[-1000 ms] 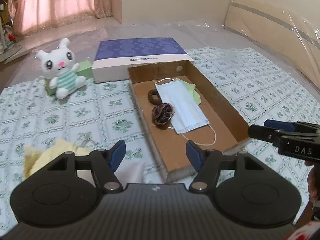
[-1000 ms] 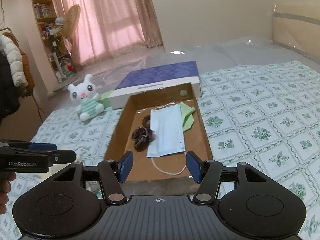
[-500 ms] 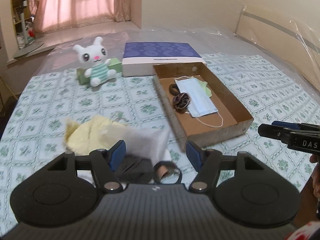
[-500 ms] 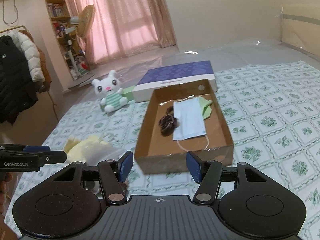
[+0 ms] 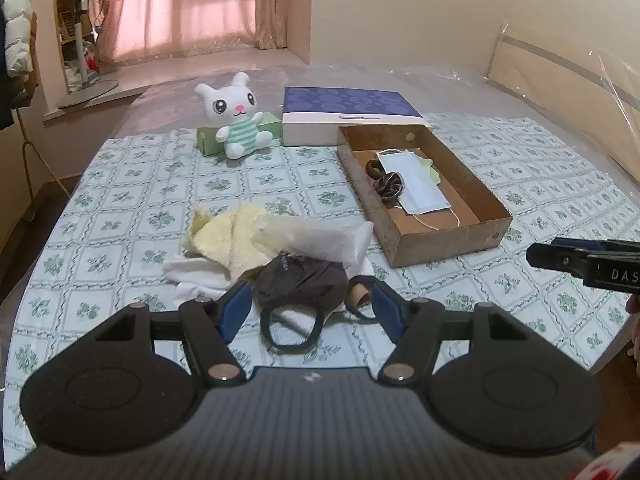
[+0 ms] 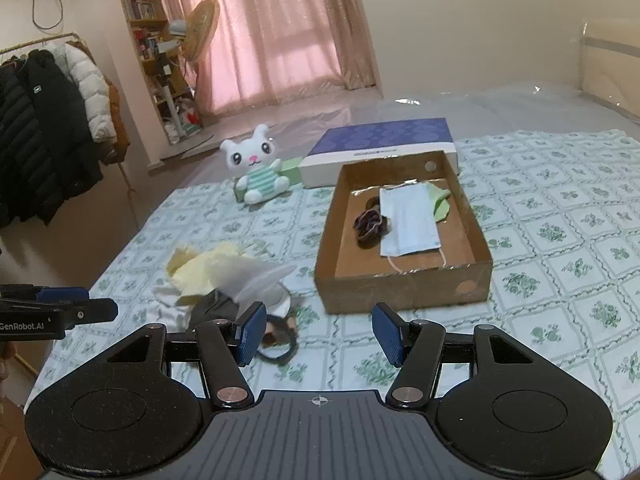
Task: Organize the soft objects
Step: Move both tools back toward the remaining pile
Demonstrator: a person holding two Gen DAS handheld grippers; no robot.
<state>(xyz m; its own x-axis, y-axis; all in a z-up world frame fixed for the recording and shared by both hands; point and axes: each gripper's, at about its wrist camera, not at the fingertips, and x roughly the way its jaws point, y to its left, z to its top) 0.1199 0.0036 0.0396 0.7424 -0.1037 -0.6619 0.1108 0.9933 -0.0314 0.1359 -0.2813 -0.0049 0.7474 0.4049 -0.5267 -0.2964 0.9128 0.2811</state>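
Observation:
A heap of soft things lies on the patterned bed cover: a yellow cloth (image 5: pixel 224 236) (image 6: pixel 204 272), a white pouch (image 5: pixel 320 238), white cloth (image 5: pixel 196 276) and a dark face mask (image 5: pixel 300 276) (image 6: pixel 212 304) with looped straps. My left gripper (image 5: pixel 310 312) hangs open just in front of the dark mask, nothing between its fingers. The brown cardboard box (image 5: pixel 444 240) (image 6: pixel 404 288) holds a blue face mask (image 5: pixel 416 184) (image 6: pixel 408 220), a dark scrunchie (image 5: pixel 390 188) (image 6: pixel 370 224) and a green cloth (image 6: pixel 440 204). My right gripper (image 6: pixel 318 332) is open and empty, before the box's near wall.
A white plush rabbit (image 5: pixel 238 124) (image 6: pixel 260 172) leans on a green box (image 5: pixel 208 140) at the back. A purple-and-white flat box (image 5: pixel 348 112) (image 6: pixel 380 148) lies behind the cardboard box. Coats (image 6: pixel 48 120) hang at the left; the bed edge is close on the left.
Both grippers have drawn back from the box toward the near edge of the bed. The heap of soft things has come into full view. Both sets of jaws stand as wide as before.

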